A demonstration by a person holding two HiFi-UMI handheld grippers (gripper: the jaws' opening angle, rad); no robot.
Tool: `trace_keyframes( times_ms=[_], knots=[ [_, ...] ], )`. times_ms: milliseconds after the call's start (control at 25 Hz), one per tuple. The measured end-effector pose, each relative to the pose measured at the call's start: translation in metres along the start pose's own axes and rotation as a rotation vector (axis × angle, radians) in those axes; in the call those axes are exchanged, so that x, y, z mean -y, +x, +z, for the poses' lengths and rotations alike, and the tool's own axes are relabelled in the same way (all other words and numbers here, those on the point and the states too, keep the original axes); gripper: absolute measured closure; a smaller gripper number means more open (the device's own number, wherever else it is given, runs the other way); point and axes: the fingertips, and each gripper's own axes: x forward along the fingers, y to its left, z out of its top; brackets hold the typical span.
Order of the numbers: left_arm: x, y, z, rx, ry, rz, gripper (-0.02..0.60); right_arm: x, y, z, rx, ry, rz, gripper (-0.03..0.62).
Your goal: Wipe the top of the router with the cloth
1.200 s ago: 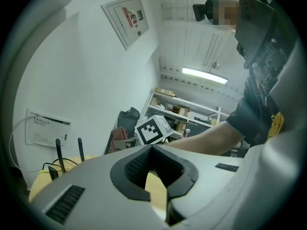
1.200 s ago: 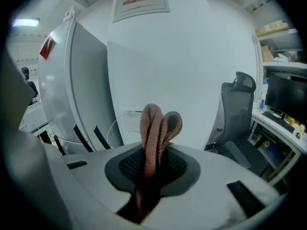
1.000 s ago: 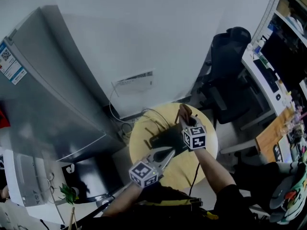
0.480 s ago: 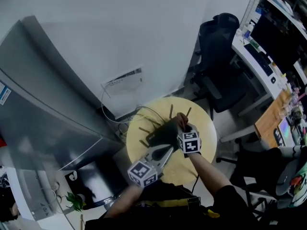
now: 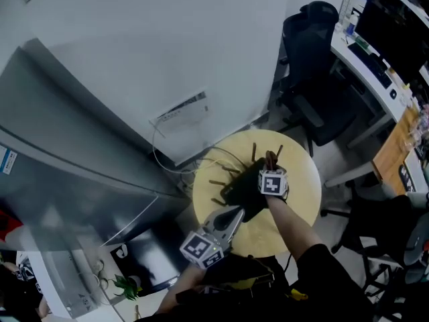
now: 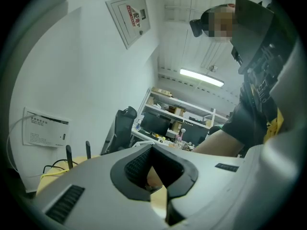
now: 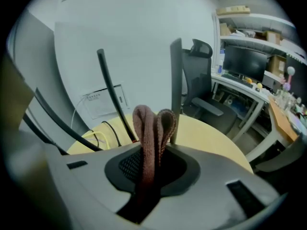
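A black router [image 5: 240,192] with several upright antennas lies on the round yellow table [image 5: 298,210]. My right gripper [image 5: 269,168] hangs over the router's right part, shut on a folded brown cloth [image 5: 271,158]. In the right gripper view the cloth [image 7: 152,128] sticks up from between the jaws of the right gripper [image 7: 153,150], with two antennas [image 7: 175,80] behind it. My left gripper [image 5: 236,215] points at the router's near side from the table's front edge. In its own view the left gripper [image 6: 153,148] is shut and holds nothing. The router's body is hidden in both gripper views.
A black office chair [image 5: 310,52] stands behind the table on the right, next to a desk with monitors [image 5: 382,39]. A white wall box [image 5: 181,115] and loose cables [image 5: 175,170] are behind the table. A grey cabinet [image 5: 60,173] fills the left.
The head view has swung. My right gripper with the cloth has shifted a little toward the table's middle, over the router. The left gripper stays at the front edge.
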Motion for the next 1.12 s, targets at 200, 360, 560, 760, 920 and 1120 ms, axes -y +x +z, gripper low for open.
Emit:
trace_keyframes(
  times_ms=[200,360,560,760,920,1120],
  knots=[
    [-0.008,-0.002,0.000,-0.037,0.024,-0.021,0.589,0.018,0.012,-0.024,-0.043,0.134,-0.087,0.527],
    [-0.011,-0.002,-0.002,-0.052,0.038,-0.054,0.589,0.014,0.014,-0.019,-0.010,0.186,-0.072,0.528],
    [-0.008,-0.002,-0.003,-0.063,0.031,-0.073,0.589,0.023,0.008,-0.025,0.019,0.307,-0.091,0.528],
    [-0.005,-0.003,-0.005,-0.054,0.022,-0.076,0.589,0.021,-0.008,-0.009,0.107,0.381,-0.064,0.528],
    [0.001,-0.001,-0.003,-0.035,0.016,-0.075,0.589,0.023,-0.019,0.005,0.150,0.379,-0.055,0.528],
    [0.009,0.002,0.002,-0.016,0.021,-0.076,0.589,0.023,-0.033,0.020,0.187,0.359,-0.027,0.528]
  ],
)
